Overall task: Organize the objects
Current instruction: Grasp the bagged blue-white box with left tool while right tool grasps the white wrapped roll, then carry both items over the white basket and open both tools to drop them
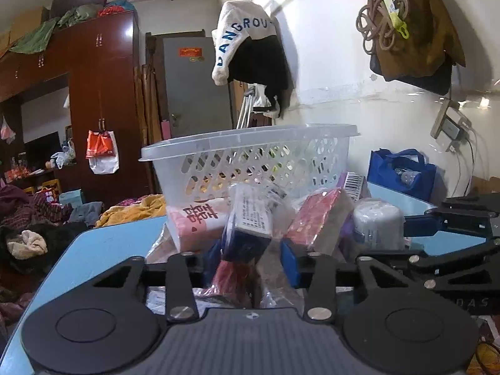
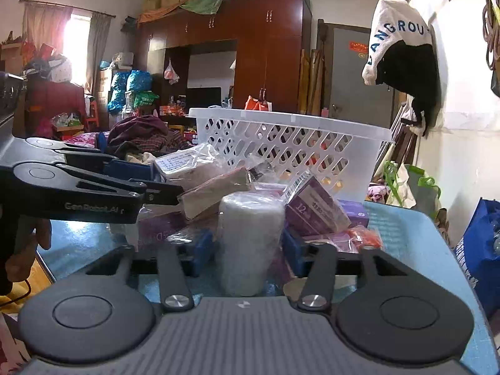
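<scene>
A white perforated plastic basket [image 1: 250, 159] stands at the back of the blue table [image 1: 93, 250], also in the right wrist view [image 2: 290, 143]. A pile of wrapped packets and boxes lies in front of it. My left gripper [image 1: 250, 254] is open, its blue pads [image 1: 289, 262] either side of a dark blue boxed packet [image 1: 250, 225] in clear wrap. My right gripper [image 2: 247, 250] is open around a white wrapped roll [image 2: 248, 240] standing upright on the table; the roll also shows in the left wrist view [image 1: 378, 225]. The left gripper shows at the left of the right wrist view [image 2: 150, 175].
A pink packet [image 1: 197, 222], red wrapped packets [image 1: 315, 218] and purple boxes [image 2: 315, 212] crowd the pile. A blue bag [image 1: 403, 172] sits at the right by the wall. Clothes hang on the wall [image 1: 250, 47]. A cluttered bed and wardrobe lie beyond the table's edge.
</scene>
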A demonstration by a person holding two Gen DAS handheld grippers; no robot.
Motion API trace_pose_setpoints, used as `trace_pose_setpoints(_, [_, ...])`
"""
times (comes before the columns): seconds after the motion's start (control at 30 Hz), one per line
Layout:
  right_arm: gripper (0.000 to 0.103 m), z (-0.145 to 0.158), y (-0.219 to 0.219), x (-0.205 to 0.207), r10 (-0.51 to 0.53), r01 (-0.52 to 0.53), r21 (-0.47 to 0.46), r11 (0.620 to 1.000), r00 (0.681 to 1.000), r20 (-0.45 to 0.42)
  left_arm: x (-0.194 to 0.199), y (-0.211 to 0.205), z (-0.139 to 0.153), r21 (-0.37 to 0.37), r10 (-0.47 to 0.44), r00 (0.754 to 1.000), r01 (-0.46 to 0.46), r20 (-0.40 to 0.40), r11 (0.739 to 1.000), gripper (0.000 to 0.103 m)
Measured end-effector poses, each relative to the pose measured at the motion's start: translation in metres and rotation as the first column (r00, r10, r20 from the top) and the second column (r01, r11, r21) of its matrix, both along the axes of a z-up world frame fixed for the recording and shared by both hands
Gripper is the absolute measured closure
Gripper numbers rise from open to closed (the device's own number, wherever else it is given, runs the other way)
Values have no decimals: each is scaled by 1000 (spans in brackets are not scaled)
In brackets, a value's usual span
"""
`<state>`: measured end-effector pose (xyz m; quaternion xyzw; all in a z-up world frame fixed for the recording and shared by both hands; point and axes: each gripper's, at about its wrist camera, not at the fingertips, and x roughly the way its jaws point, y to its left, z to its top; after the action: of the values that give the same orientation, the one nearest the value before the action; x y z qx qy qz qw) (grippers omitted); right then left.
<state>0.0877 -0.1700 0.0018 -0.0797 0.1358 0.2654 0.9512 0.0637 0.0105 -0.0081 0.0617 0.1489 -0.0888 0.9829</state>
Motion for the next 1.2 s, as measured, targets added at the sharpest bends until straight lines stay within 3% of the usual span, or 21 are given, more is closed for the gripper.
trace_pose_setpoints(0.2, [55,1,-1,-2,5,-5,10,1000,1000,-2,-1,0,-1,5,7,999,-7,37,1000,61])
trace_pose_setpoints(0.53, [55,18,-12,-8,1,-4,52,999,999,55,-22,18,8,-77,30,987,-18,159,997,62])
trace_pose_setpoints(0.77, [55,68,-17,15,-9,2,73,997,996,93,-15,27,48,-106,19,973,6,230,994,62])
trace_pose_setpoints(0.93, [55,119,6,79,-100,99,17,995,984,148,40,23,101,-116,6,978,18,207,993,62])
trace_pose_setpoints(1.1, [55,124,17,150,-152,152,-15,988,988,23,122,22,116,-118,31,999,-28,25,993,62])
trace_pose_setpoints(1.2, [55,116,17,167,-162,162,-1,987,986,-23,144,27,111,-144,32,999,-36,-30,989,62])
